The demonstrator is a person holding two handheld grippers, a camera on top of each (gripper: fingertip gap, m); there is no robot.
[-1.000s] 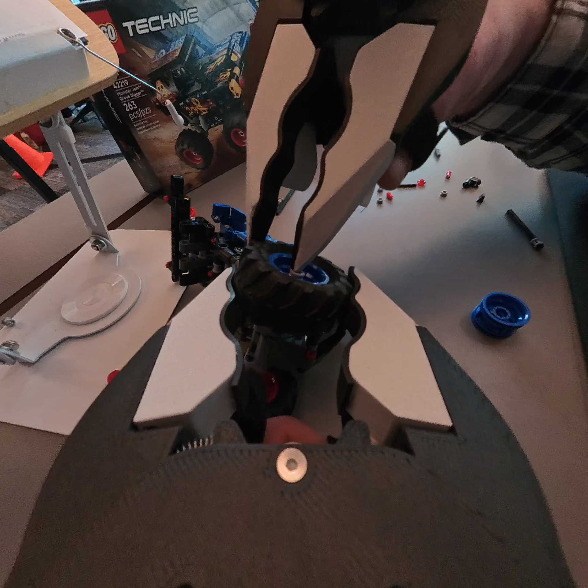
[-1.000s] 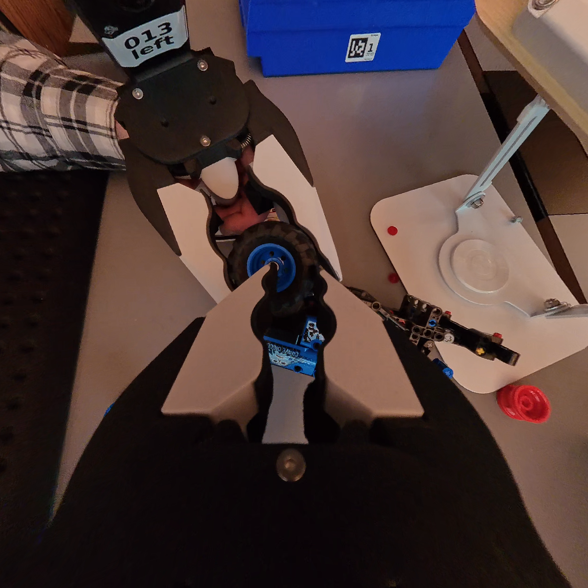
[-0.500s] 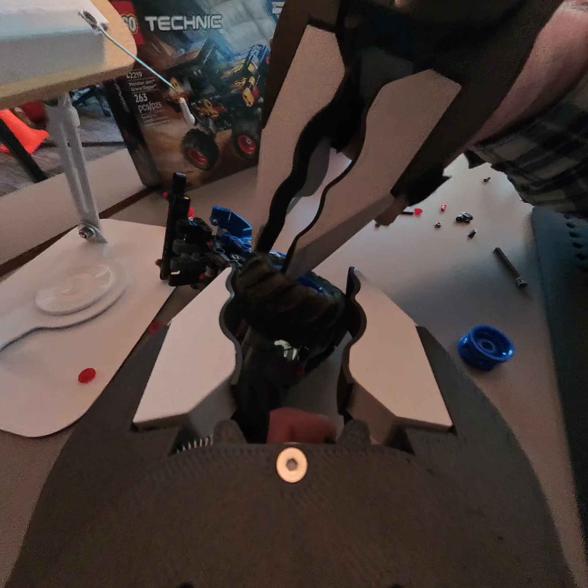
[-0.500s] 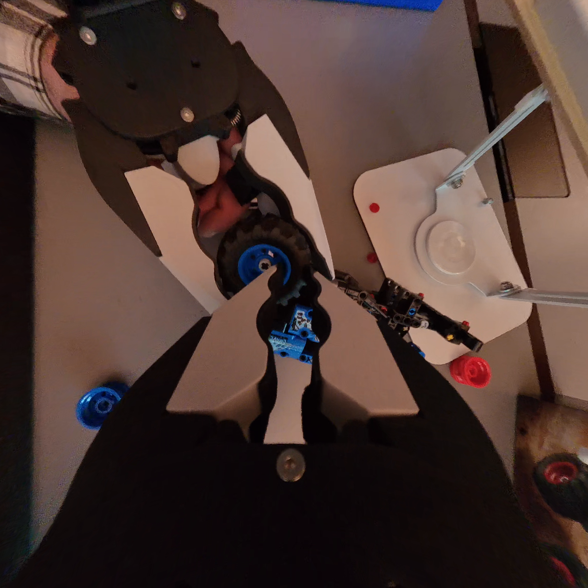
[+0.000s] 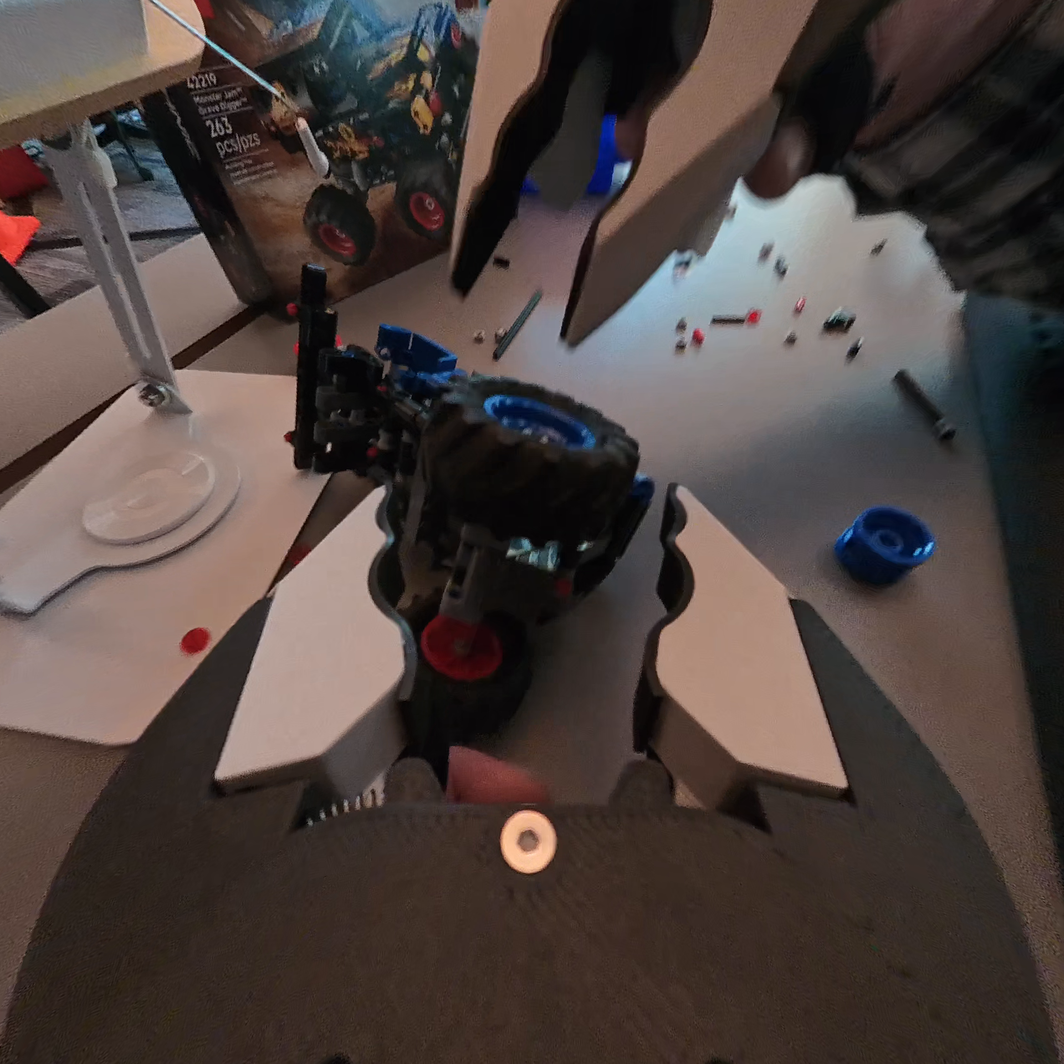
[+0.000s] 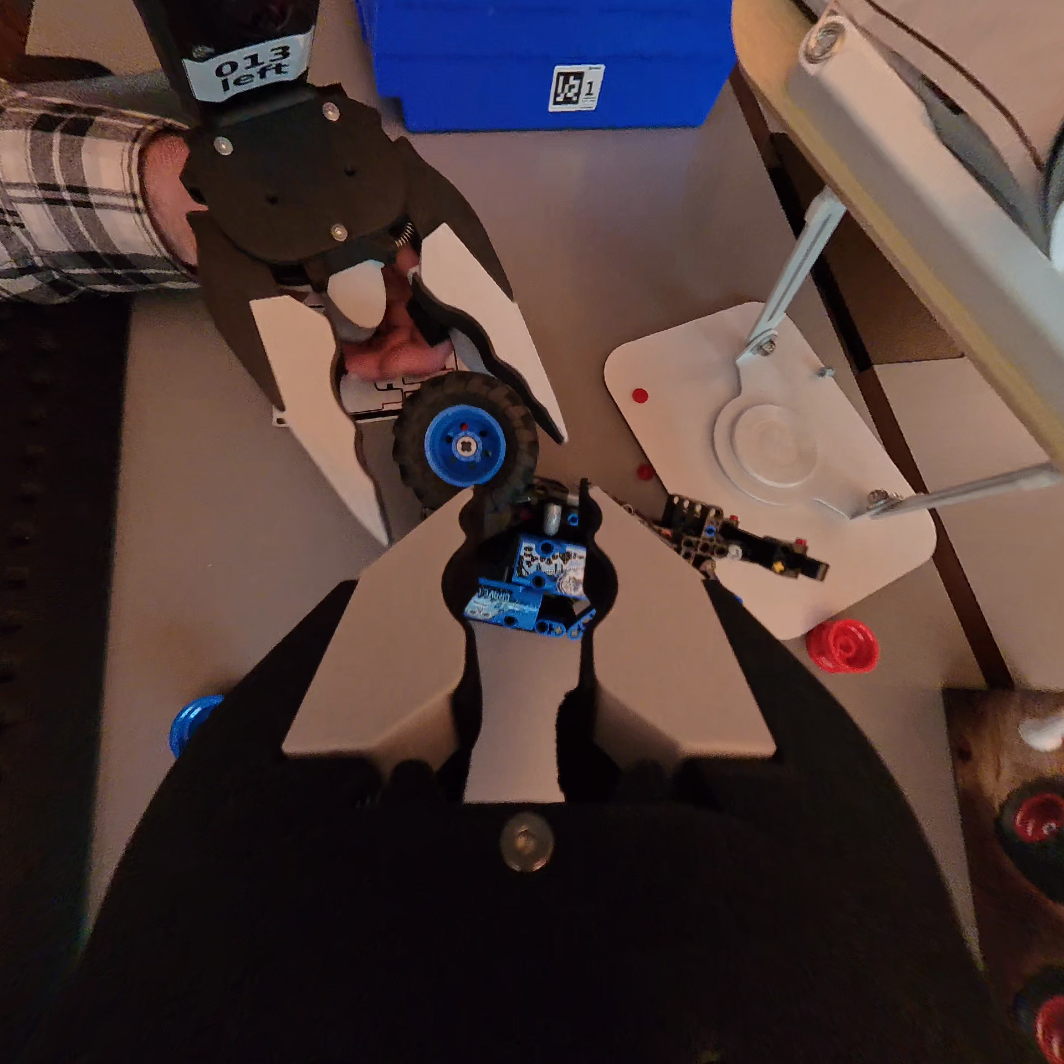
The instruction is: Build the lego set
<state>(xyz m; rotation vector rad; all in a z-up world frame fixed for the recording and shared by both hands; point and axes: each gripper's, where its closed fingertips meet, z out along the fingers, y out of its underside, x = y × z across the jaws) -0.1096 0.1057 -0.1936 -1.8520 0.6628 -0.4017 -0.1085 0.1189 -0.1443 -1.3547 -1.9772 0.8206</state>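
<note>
Left gripper [image 5: 527, 506] jaws are standing spread around the truck [image 5: 506, 506] lying on the table [image 5: 748, 460]; right gripper [image 5: 512, 311] is hovering above, jaws slightly parted, empty.

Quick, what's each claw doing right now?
Left gripper: open, fingers either side of the lego truck.
Right gripper: open, empty, above the truck.

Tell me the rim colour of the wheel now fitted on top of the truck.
Blue rim inside a black tyre, clearest in the right wrist view.
</note>
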